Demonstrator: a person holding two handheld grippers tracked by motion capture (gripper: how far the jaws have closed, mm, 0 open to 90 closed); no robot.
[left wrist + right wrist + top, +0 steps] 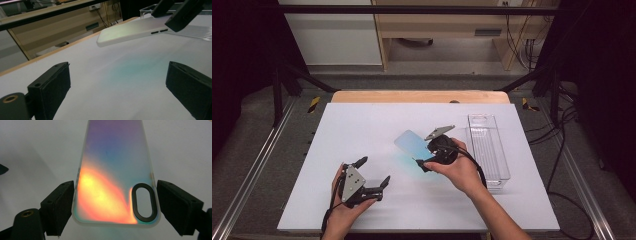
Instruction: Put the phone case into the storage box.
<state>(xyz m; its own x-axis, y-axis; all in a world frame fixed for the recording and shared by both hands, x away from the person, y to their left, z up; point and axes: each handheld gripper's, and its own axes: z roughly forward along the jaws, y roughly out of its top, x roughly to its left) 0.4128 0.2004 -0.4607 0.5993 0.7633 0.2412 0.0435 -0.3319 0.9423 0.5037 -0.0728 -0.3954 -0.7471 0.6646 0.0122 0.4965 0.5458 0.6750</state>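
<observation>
Clamped between 2 black jaws of right gripper [113, 202]: iridescent phone case [115, 172], lifted clear of white table [362, 130], camera cutout at grip end. Left gripper [373, 176] open, empty, below and beside case. Likely next: carry toward clear tray [487, 150] just right of grip.

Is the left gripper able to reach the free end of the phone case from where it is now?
Probably yes. The left gripper is open and the bare table lies between it and the phone case, which the right gripper holds lifted by its camera-hole end; nothing stands between them.
</observation>
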